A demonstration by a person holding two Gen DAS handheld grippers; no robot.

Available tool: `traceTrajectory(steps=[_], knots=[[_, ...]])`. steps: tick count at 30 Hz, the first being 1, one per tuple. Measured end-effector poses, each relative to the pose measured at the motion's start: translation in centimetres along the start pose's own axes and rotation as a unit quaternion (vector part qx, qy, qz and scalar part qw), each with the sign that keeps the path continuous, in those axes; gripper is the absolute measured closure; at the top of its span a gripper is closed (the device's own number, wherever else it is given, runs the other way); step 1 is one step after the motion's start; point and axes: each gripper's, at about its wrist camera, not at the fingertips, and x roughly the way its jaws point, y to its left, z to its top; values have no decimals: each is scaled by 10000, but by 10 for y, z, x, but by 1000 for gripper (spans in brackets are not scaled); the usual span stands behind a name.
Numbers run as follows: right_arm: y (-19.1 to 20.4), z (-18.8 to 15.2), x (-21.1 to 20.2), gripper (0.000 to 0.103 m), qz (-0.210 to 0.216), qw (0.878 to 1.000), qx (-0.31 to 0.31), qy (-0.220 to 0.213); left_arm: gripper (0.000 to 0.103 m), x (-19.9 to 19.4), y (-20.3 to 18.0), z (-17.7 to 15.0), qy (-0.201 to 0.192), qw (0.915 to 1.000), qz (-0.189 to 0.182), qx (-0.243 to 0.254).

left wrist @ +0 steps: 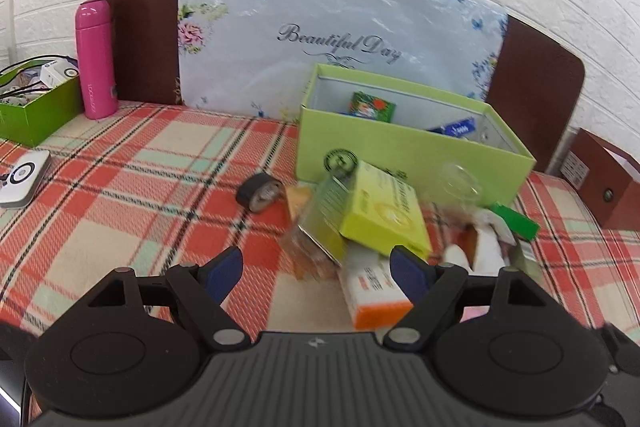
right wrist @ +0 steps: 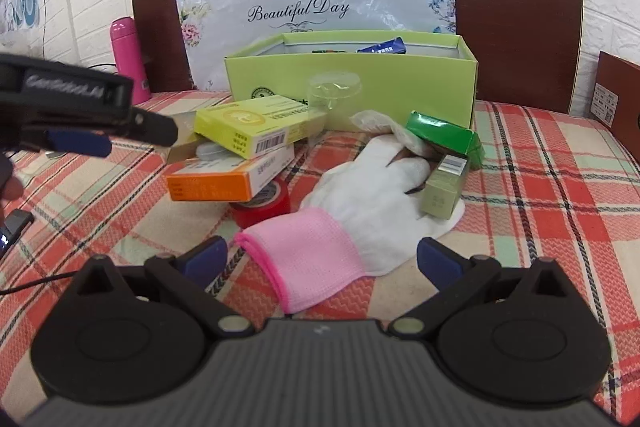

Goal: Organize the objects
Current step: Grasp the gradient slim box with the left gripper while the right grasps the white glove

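Observation:
A light green open box (left wrist: 400,151) (right wrist: 400,87) stands at the back of the plaid surface, with a few small packs inside. In front of it lies a pile: a yellow-green carton (left wrist: 384,211) (right wrist: 256,123) on an orange-and-white carton (left wrist: 376,295) (right wrist: 224,179), a red tape roll (right wrist: 264,207), a white glove with a pink cuff (right wrist: 360,203), a green pack (right wrist: 444,135), a gold-green small box (right wrist: 444,187) and a clear cup (right wrist: 334,91). My left gripper (left wrist: 316,271) is open, just before the pile. My right gripper (right wrist: 320,259) is open over the glove's cuff.
A black tape roll (left wrist: 258,193) lies left of the pile. A pink bottle (left wrist: 96,59) (right wrist: 128,55), a green box of cables (left wrist: 36,107) and a white device (left wrist: 20,179) are at the left. A floral board (left wrist: 320,27) leans on the wall. A brown box (left wrist: 608,183) stands right.

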Motion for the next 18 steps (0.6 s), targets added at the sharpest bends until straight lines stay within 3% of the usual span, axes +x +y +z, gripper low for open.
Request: traceTrajectory(steps=[4, 6, 7, 10, 14, 16, 18], knots=[[-1, 1, 2, 0, -28, 10000, -4, 4, 19, 19, 10, 11, 63, 9995, -218, -241], [0, 2, 4, 0, -20, 10000, -19, 35, 26, 29, 11, 14, 158, 9989, -339, -297], [1, 2, 6, 0, -27, 10000, -44, 54, 42, 33, 11, 15, 234, 9984, -420, -305], [5, 3, 12, 0, -12, 9999, -104, 81, 71, 33, 10, 12, 402, 9960, -726, -323], [9, 4, 23, 1, -20, 9996, -224, 150, 71, 11, 11, 1, 346, 9962, -767, -207], [10, 3, 28, 10, -31, 9994, -270, 197, 72, -4, 16, -5, 346, 9958, -836, -166], [7, 2, 30, 27, -32, 9995, -216, 249, 72, -18, 23, -14, 414, 9950, -896, -141]])
